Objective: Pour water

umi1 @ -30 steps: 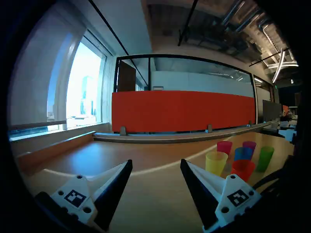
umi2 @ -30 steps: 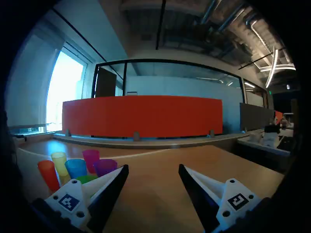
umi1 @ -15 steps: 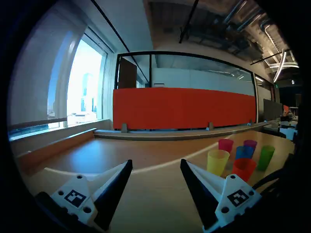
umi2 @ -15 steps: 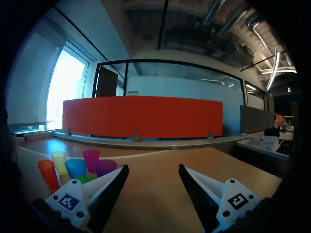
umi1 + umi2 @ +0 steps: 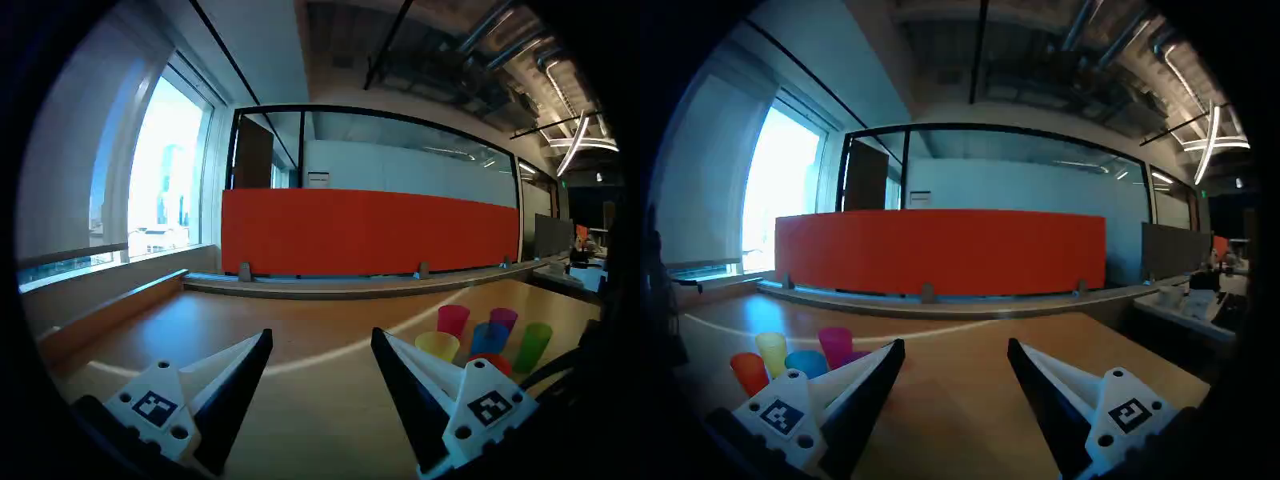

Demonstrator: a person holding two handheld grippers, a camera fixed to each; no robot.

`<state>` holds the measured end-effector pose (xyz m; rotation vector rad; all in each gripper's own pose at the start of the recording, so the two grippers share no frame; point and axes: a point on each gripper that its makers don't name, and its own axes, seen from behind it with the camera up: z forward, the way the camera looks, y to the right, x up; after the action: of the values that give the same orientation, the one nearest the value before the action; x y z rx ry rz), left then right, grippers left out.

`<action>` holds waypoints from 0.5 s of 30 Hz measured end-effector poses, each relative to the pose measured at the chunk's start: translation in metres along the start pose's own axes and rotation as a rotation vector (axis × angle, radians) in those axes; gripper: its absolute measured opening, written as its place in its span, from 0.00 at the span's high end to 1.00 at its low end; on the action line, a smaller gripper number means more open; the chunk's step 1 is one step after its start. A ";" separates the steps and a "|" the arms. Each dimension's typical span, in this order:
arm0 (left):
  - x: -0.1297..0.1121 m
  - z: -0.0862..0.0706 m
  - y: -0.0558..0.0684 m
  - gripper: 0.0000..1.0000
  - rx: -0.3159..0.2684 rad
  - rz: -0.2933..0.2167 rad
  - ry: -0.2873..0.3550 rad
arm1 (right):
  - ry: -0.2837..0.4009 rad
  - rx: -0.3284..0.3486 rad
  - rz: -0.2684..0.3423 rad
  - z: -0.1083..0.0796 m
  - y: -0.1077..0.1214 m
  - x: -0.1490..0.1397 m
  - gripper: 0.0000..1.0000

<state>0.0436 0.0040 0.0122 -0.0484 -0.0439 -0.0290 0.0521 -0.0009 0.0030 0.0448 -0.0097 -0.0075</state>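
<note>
Cups (image 5: 486, 338) grouped upright on the tabletop (image 5: 240, 316).
I see them translucent, six colours, lower right past my left tool (image 5: 321, 331), lower left behind my right tool (image 5: 955, 342); both tools spread wide apart.

Left gripper (image 5: 320, 332), mine to steer: fingers spread, nothing held, wooden table (image 5: 320, 408) visible in gap.
Cups I count, tight upright cluster on table at right:
- yellow cup (image 5: 436, 346), just beside right finger
- red cup (image 5: 490, 362), partly behind finger
- blue cup (image 5: 486, 336)
- pink cup (image 5: 453, 318)
- purple cup (image 5: 503, 318)
- green cup (image 5: 532, 344), outermost

Beyond table: orange partition (image 5: 368, 232).
Left: bright window (image 5: 164, 196).
</note>
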 end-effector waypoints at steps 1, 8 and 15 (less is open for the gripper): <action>0.004 0.001 0.000 0.09 0.000 0.003 -0.001 | -0.005 0.001 0.003 0.000 0.000 0.002 0.00; 0.038 0.006 0.008 0.09 -0.020 0.031 -0.003 | -0.036 0.012 0.018 0.004 0.003 0.022 0.00; 0.083 0.012 0.013 0.09 -0.042 0.042 0.015 | -0.044 0.028 0.020 0.008 0.003 0.055 0.00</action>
<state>0.1261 0.0157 0.0270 -0.0908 -0.0273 0.0116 0.1070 0.0010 0.0115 0.0726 -0.0544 0.0117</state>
